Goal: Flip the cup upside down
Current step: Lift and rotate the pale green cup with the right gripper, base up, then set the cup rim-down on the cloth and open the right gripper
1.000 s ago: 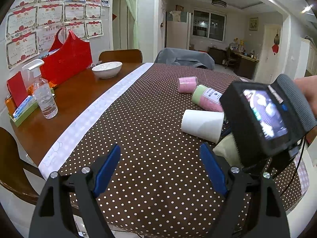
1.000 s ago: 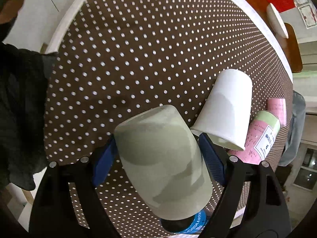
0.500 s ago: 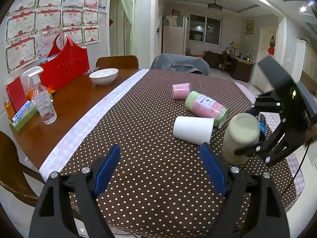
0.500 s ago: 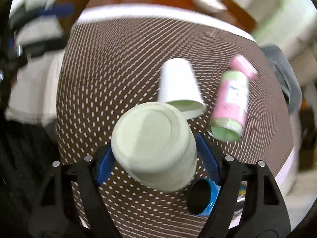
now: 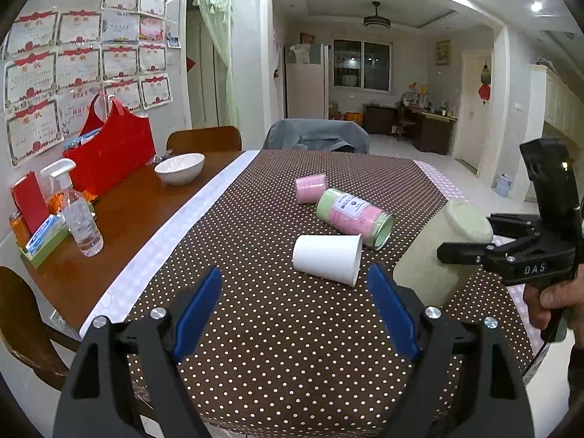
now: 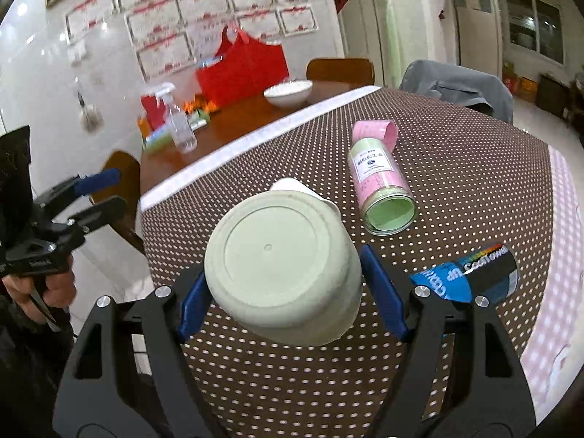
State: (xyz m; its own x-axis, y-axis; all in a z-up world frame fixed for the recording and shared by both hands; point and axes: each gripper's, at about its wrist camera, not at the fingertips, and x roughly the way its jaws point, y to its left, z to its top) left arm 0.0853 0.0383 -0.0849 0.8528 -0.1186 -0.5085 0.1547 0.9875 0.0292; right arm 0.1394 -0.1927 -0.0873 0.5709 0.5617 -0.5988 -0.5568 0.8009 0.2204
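My right gripper (image 6: 290, 301) is shut on a pale green cup (image 6: 281, 266), its flat base toward the camera. In the left wrist view the green cup (image 5: 438, 252) stands tilted, base up and mouth down, at the right of the dotted tablecloth (image 5: 277, 328), held by the right gripper (image 5: 474, 252). I cannot tell if its rim touches the cloth. My left gripper (image 5: 295, 314) is open and empty, low over the front of the table. A white paper cup (image 5: 326, 264) lies on its side just beyond it.
A pink and green jar (image 5: 354, 217) and a pink lid (image 5: 310, 188) lie behind the white cup. A blue can (image 6: 467, 275) lies at the right. A white bowl (image 5: 179, 168), spray bottle (image 5: 78, 219) and red bag (image 5: 113, 153) stand on the bare wood at left.
My right gripper has turned the green cup over, from pointing down at the cloth to level, so the cup's base now faces up. The left gripper has stayed open in place.
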